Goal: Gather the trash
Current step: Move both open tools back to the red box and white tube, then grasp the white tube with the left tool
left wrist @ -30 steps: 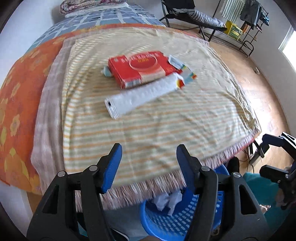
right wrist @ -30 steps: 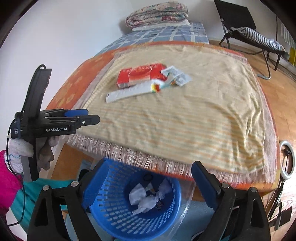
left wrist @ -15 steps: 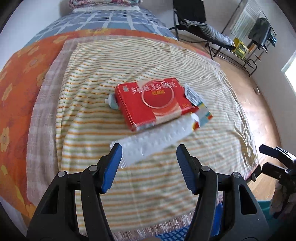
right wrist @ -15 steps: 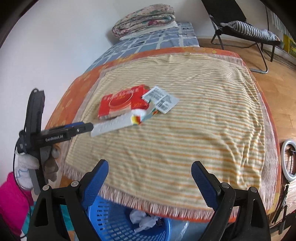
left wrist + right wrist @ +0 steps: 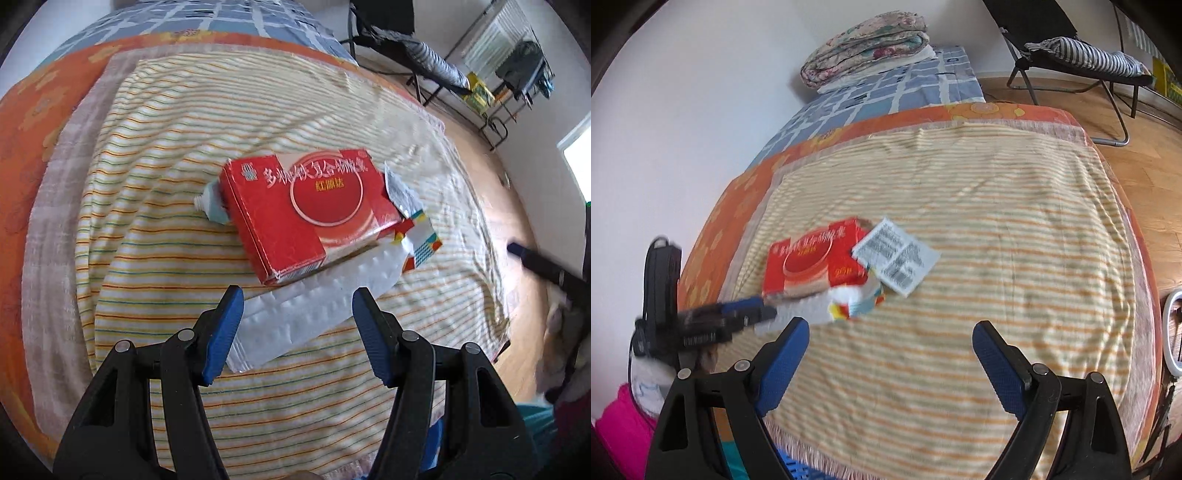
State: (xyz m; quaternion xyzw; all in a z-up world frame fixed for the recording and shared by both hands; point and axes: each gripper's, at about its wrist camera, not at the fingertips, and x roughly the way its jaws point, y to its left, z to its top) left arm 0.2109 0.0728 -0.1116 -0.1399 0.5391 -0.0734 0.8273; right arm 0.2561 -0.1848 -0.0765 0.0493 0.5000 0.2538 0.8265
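On the striped blanket a red carton leans on a long white packet with a colourful end. A small tube pokes out from under the carton's left side, and a printed leaflet lies at its right. My left gripper hovers open just over the white packet, its blue fingers either side of it. The right wrist view shows the carton, the leaflet, the packet and the left gripper. My right gripper is open and empty above bare blanket.
A sliver of the blue basket shows below the bed's fringed front edge. A folded quilt lies at the bed's far end by the wall. A folding chair and a drying rack stand on the wooden floor to the right.
Both grippers have moved forward from above the basket to over the bed. The left one has closed in on the white packet. Neither gripper's opening has changed.
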